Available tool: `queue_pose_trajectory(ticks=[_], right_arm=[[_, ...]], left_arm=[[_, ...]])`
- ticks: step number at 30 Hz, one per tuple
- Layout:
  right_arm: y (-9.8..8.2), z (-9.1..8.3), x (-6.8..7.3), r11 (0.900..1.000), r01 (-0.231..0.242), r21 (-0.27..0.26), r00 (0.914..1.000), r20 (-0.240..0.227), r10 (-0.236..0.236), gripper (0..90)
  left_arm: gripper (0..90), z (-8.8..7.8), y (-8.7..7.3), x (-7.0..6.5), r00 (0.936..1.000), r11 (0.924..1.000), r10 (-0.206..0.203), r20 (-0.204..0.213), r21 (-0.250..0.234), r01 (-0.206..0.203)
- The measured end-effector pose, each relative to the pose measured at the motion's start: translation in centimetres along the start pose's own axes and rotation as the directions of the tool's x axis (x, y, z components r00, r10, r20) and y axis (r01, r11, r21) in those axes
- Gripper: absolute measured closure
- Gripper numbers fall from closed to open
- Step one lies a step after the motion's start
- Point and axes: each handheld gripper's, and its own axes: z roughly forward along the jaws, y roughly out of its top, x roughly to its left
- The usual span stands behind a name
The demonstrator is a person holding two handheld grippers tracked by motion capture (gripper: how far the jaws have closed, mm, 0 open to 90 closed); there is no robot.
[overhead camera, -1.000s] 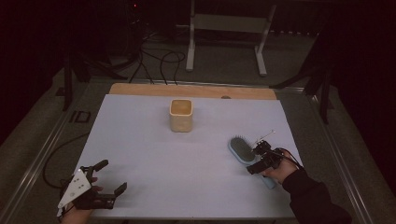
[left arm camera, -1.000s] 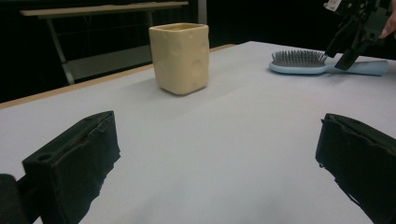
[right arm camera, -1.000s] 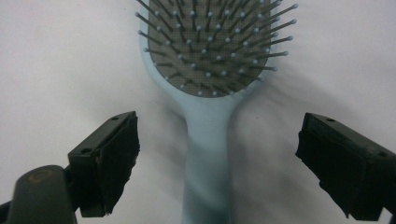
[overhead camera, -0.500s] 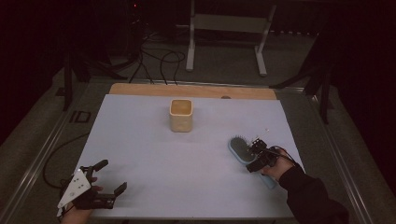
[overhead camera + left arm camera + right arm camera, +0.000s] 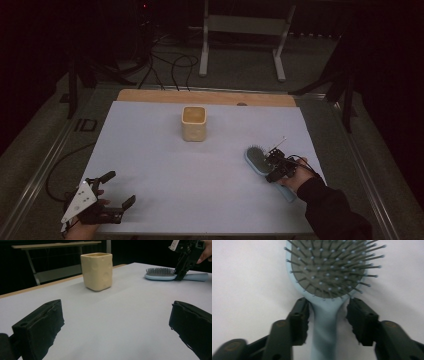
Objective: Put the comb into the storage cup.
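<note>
Over the past second the right gripper has edged down along the light-blue hairbrush toward its neck, while the left gripper has stayed put at the near-left corner of the white table and the brush and cup have not shifted.

At the near edge, the left gripper rests low on the table in the person's left hand, a grey three-cornered plate on top, its two black jaws spread wide with nothing between them; in the left gripper view bare tabletop lies in the gap.

At the near right, the person's right hand, in a dark sleeve, holds the right gripper over the one hairbrush. That brush lies flat, bristles up, head pointing away and handle running back under the hand. In the right gripper view the jaws straddle the neck just below the bristle pad, one on each side: the left jaw sits at the neck's edge, the right stands slightly apart, so the grip is not clenched.

Farther back, near the table's middle, stands one cream-yellow square cup with round dimples, upright and well apart from both grippers.

Beyond the table's wooden far edge, cables trail over the dark floor beside a white metal stand.
</note>
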Motion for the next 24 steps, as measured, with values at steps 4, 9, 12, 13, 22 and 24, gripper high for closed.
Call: queue_pose_trajectory(ticks=[4, 9, 12, 13, 22, 24], right_arm=[[0.08, 0.11, -0.18, 1.0, 0.005, 0.026, 0.9998, -0.02, -0.004, 61.5], [0.12, 0.14, -0.32, 0.998, -0.046, 0.037, 0.9987, -0.022, 0.047, 64.3], [0.11, 0.16, -0.13, 0.999, -0.036, 0.035, 0.9992, -0.014, 0.036, 66.4], [0.11, 0.18, -0.08, 0.999, -0.033, 0.036, 0.9994, -0.01, 0.034, 67.0], [-0.32, 0.18, 0.44, 1.0, -0.025, 0.005, 0.9996, 0.013, 0.025, 70.0], [-0.45, 0.1, 0.41, 1.0, -0.026, -0.004, 0.9996, 0.014, 0.026, 70.1]], left_arm=[[0.0, 0.0, -0.01, 0.01, 1.0, 1.0, 0.0, 0.0, 0.0, 0.0], [0.0, 0.02, -0.02, 0.0, 1.0, 1.0, -0.002, 0.002, 0.0, 0.002], [0.0, 0.03, -0.03, 0.0, 1.0, 1.0, -0.002, 0.002, 0.0, 0.002], [0.0, 0.04, -0.04, 0.0, 1.0, 1.0, -0.003, 0.003, 0.001, 0.003], [0.0, 0.05, -0.07, -0.02, 1.0, 1.0, -0.002, 0.006, 0.003, 0.002], [0.0, 0.07, -0.08, 0.0, 1.0, 1.0, -0.004, 0.006, 0.003, 0.004]])
